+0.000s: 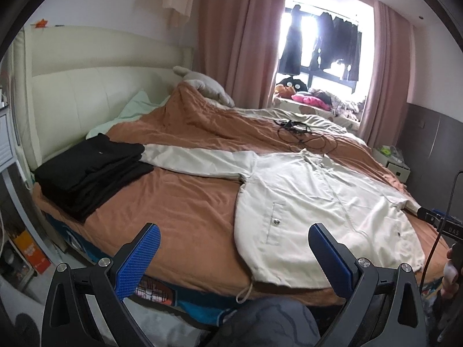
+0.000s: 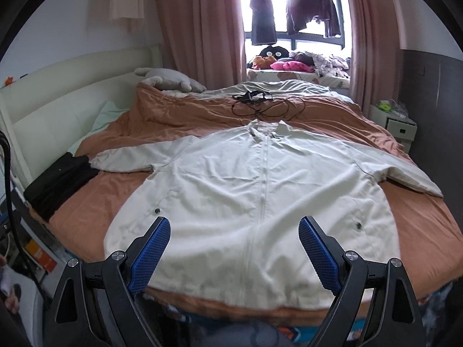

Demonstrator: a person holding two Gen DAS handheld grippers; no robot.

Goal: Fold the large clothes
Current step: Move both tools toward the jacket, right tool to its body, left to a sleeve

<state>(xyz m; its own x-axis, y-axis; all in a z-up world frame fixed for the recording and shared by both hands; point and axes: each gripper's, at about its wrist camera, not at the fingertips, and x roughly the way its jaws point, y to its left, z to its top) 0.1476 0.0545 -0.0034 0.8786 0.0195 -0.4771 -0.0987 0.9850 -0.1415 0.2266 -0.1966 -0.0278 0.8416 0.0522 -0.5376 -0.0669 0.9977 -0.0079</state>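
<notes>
Jacket [image 2: 260,185] flat, hem at bed's [image 2: 428,225] near edge, zip running away — right gripper [image 2: 234,245] nearer, over hem; left gripper [image 1: 234,248] beside it — both wide open, empty.

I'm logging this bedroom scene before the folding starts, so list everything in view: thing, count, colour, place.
jacket: one, cream, spread flat face up on the bed, sleeves out to both sides
folded clothes: one stack, black, near bed corner by the headboard
blanket: one, orange-brown, covering the bed
cable: one tangle, black, on the blanket beyond the jacket collar
headboard: one, cream, padded
plush toy: one, grey, at the pillow end
curtains: pink, either side of the window
hanging clothes: several, dark, at the window
nightstand: one, white, far side of bed
left gripper: jaws open, empty
right gripper: jaws open, empty, above the jacket hem
</notes>
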